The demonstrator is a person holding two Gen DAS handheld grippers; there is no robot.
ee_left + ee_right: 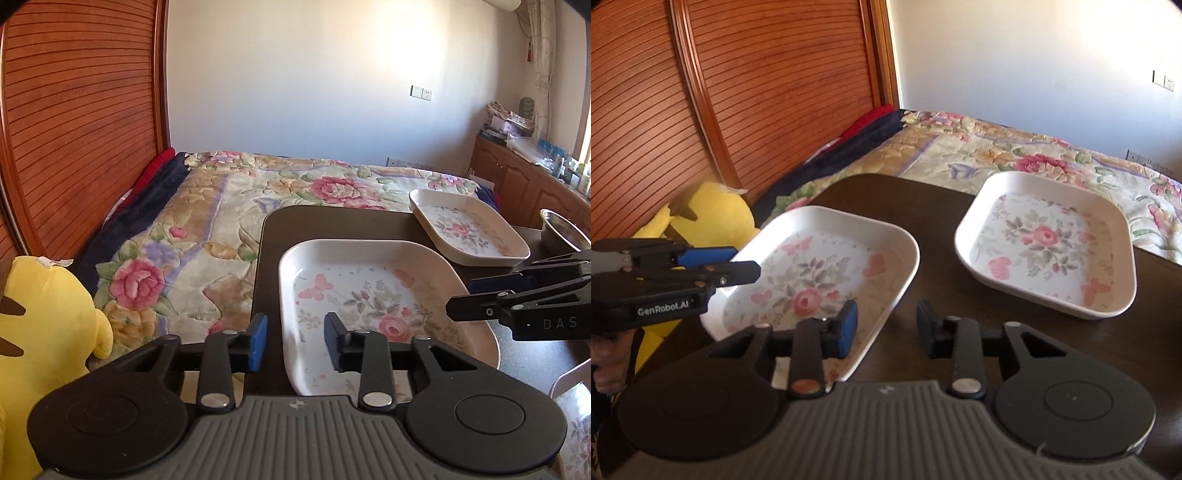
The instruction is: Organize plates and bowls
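**Two flowered plates wait on the dark table**

The near plate [820,269] lies in the lower centre of the right wrist view, flat on the dark table [934,229]. The left gripper [295,341] stands with its jaws apart, one on each side of this plate's left rim, holding nothing. The right gripper [886,328] is also apart, and it straddles the plate's right rim.

I think the step is to lift this plate and set it into the far plate [1045,243], which sits well apart in the right middle of the frame. To do it well, close firmly on the rim, lift level, and lower it straight.

A metal bowl [563,230] at the right edge of the left wrist view is cut off. Whether any pad touches the rim, I cannot tell. Behind lie a flowered bedspread [258,206] and a yellow plush toy [40,332].
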